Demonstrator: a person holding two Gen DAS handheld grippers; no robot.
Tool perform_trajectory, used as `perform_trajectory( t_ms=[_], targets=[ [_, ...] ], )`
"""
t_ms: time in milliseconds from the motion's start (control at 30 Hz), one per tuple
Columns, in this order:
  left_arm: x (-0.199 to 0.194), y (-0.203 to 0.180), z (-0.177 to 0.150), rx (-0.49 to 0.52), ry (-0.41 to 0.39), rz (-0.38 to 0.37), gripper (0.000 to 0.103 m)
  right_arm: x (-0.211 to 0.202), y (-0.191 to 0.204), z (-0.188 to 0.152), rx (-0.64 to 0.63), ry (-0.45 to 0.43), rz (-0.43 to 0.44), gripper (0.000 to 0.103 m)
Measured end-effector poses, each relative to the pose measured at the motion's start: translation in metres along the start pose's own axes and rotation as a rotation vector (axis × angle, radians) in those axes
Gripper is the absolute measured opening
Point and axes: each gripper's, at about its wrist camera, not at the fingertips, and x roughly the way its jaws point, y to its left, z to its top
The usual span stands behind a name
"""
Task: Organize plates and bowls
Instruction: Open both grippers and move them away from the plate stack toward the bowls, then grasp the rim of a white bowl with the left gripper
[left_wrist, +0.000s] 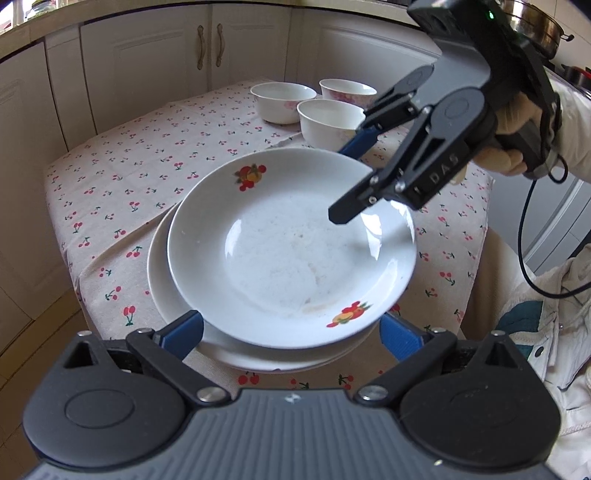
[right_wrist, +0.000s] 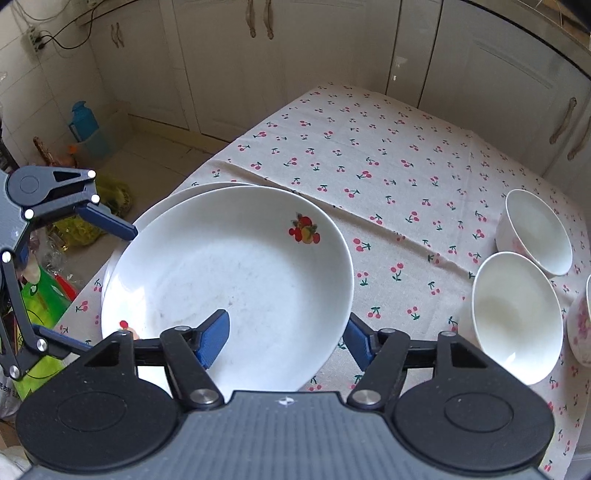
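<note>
**Plates stacked, bowls still loose**

Nearest the right gripper (right_wrist: 284, 341), its blue pads stand apart astride the near rim of the white ceramic deep plate with fruit decals (right_wrist: 229, 280): one pad hangs over the plate's inside, the other just outside the rim, and neither appears to press on it. That plate sits on top of a second white plate (left_wrist: 207, 339), whose edge shows beneath it on the side away from the bowls. The stacking of plates therefore looks done.

The left gripper (left_wrist: 291, 334) faces the same stack from the opposite side, its jaws spread wide with a blue pad beside each flank of the top plate, holding nothing.

Farther out, to the right of the right gripper's fingers, three white ceramic bowls (right_wrist: 515, 314) stand upright and side by side on the cherry-print tablecloth (right_wrist: 369, 155), close together but not nested; one shows a pink flower pattern. Gathering them into one pile seems to be what remains.

Beyond the table stand cream cabinet doors (right_wrist: 221, 66).
</note>
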Motion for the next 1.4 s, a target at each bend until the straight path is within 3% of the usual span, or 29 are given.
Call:
perform_trajectory(
  t_ms=[233, 367, 500, 700, 900, 1033, 1200, 1400],
  targets=[
    [-0.007, -0.004, 0.003, -0.005, -0.041, -0.006, 0.101, 0.000, 0.002, -0.005, 0.005, -0.010, 0.014, 0.074],
    [-0.015, -0.013, 0.009, -0.002, -0.093, 0.010, 0.101, -0.012, 0.004, -0.012, 0.004, -0.064, -0.004, 0.092],
    [-0.022, -0.022, 0.023, -0.019, -0.159, 0.057, 0.101, -0.025, 0.002, -0.023, 0.010, -0.116, -0.055, 0.094],
    [-0.018, -0.035, 0.052, -0.052, -0.193, 0.148, 0.101, -0.045, -0.004, -0.041, 0.056, -0.221, -0.135, 0.102],
    [-0.005, -0.050, 0.088, -0.052, -0.230, 0.189, 0.102, -0.063, -0.012, -0.067, 0.103, -0.342, -0.286, 0.103],
    [0.013, -0.058, 0.121, -0.067, -0.229, 0.189, 0.102, -0.068, -0.031, -0.086, 0.162, -0.386, -0.361, 0.103],
    [0.050, -0.074, 0.160, -0.062, -0.216, 0.181, 0.102, -0.061, -0.057, -0.101, 0.183, -0.369, -0.466, 0.103],
    [0.109, -0.072, 0.195, -0.084, -0.141, 0.159, 0.100, -0.050, -0.086, -0.105, 0.188, -0.381, -0.423, 0.102]
  ],
)
